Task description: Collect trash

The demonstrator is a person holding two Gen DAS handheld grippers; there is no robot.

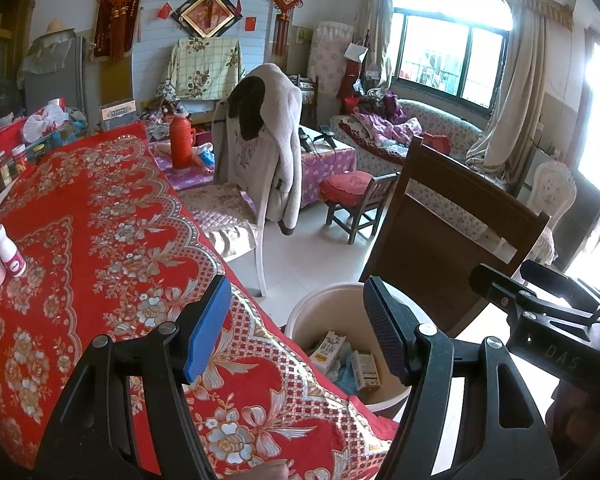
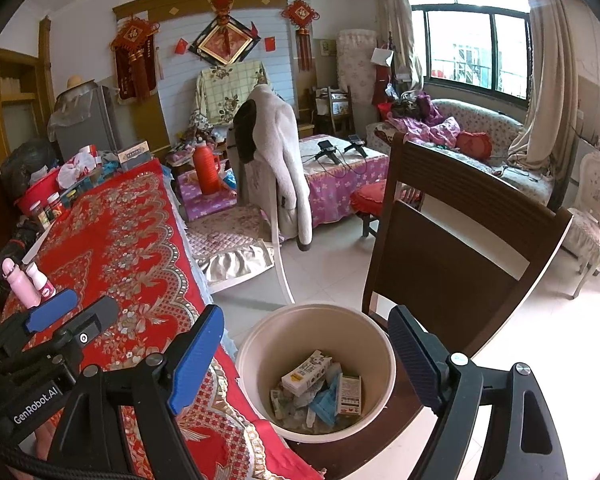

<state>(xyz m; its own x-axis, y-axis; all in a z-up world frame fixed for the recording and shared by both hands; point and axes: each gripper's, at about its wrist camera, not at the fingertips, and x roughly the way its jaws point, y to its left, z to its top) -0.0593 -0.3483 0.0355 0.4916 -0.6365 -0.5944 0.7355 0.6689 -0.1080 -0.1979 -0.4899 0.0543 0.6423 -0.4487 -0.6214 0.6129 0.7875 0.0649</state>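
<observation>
The cream trash bin [image 2: 316, 372] stands on the seat of a dark wooden chair [image 2: 460, 240], just beside the table's red floral tablecloth [image 2: 132, 240]. Inside lie small cartons [image 2: 306, 372] and blue crumpled wrappers [image 2: 326, 402]. The right gripper [image 2: 300, 364] hangs over the bin, fingers spread and empty. The left gripper [image 1: 296, 328] hovers over the table edge, likewise spread wide, holding nothing. Two pink bottles [image 1: 0, 252] stand farther along the cloth.

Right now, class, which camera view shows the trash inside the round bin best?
The right wrist view: it looks down into the bin, showing cartons and blue scraps on the bottom. In the left wrist view the bin is partly cut off by the red tablecloth and a gripper finger, so only some trash shows.
</observation>
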